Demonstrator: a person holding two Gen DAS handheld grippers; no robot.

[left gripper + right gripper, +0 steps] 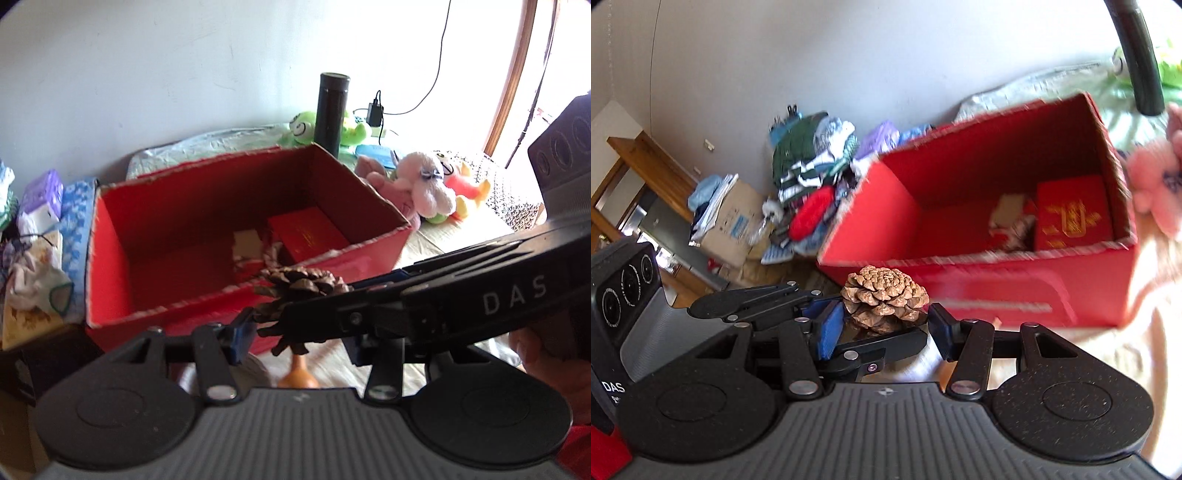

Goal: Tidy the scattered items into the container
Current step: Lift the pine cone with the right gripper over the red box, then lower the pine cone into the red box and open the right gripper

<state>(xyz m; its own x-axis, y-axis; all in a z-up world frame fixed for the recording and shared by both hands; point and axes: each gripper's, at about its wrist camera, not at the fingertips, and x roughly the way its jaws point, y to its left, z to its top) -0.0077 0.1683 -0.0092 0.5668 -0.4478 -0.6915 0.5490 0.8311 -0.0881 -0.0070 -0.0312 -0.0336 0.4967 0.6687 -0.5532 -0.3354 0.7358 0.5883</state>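
Jaws both parted flanking pine cone (884, 295), hold unclear, red box (964, 162) contains 1 carton (1071, 214)

A brown pine cone (884, 297), its scales spread wide open, sits just in front of the near wall of the red cardboard box (993, 295), below the rim and outside it. The box stands upright with its top open, rim edges frayed white. Inside, toward its right end, lies a flat red packet with gold print (1073, 214), with a crumpled pale scrap (1006, 214) just beside it.
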